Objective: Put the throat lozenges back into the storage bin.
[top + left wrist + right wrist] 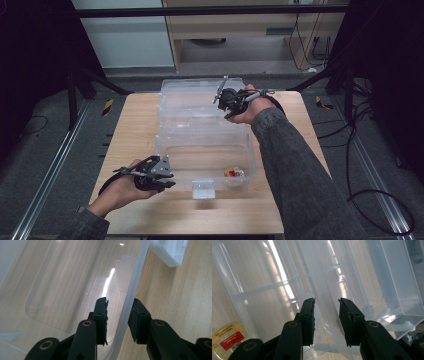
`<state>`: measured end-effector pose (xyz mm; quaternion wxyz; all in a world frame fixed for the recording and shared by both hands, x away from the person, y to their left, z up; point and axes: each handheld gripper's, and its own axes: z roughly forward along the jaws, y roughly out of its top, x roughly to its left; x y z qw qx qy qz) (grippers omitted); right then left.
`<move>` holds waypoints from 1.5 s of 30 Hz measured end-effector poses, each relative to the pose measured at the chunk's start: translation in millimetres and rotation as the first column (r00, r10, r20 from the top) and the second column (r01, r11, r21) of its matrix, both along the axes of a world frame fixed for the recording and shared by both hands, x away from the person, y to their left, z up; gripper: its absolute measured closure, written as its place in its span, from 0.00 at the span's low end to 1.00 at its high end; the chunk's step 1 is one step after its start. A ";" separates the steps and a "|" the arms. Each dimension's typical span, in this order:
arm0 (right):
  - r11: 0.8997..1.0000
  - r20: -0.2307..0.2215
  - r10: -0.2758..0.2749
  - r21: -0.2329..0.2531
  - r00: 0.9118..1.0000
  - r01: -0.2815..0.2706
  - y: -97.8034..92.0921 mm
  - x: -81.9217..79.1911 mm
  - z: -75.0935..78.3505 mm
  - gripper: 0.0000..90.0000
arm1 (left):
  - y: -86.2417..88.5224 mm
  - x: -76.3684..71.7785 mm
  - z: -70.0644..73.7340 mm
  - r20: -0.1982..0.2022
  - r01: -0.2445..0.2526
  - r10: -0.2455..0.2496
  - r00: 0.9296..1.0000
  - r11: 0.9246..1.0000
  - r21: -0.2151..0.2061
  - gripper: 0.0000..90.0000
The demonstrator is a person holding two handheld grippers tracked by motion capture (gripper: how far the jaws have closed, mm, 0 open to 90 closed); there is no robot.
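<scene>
A clear plastic storage box (253, 150) stands on the wooden table (135, 125), its clear lid (195, 97) folded open behind it. Inside the box, near the front right corner, lies a small round container (234, 173) with a red and yellow label (227, 340). My left gripper (169, 179) is at the box's front left; it is open, its jaws astride the box wall (127, 302), one inside and one outside. My right gripper (223, 101) is open over the lid, with a clear ridge of the lid (325, 305) between its jaws.
A white latch (203, 189) juts from the middle of the box's front wall, also seen in the left gripper view (170, 252). Bare wood lies left of the box and along the table's front edge. Black frame posts and cables surround the table.
</scene>
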<state>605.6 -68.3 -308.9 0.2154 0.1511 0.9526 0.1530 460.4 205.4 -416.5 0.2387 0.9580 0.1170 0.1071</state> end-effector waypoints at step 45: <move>0.998 0.031 0.056 -0.014 0.998 -0.055 -0.1 2.2 0.0 0.85 | -9.0 8.8 -6.1 -0.040 -0.033 0.032 0.999 0.999 -0.009 0.82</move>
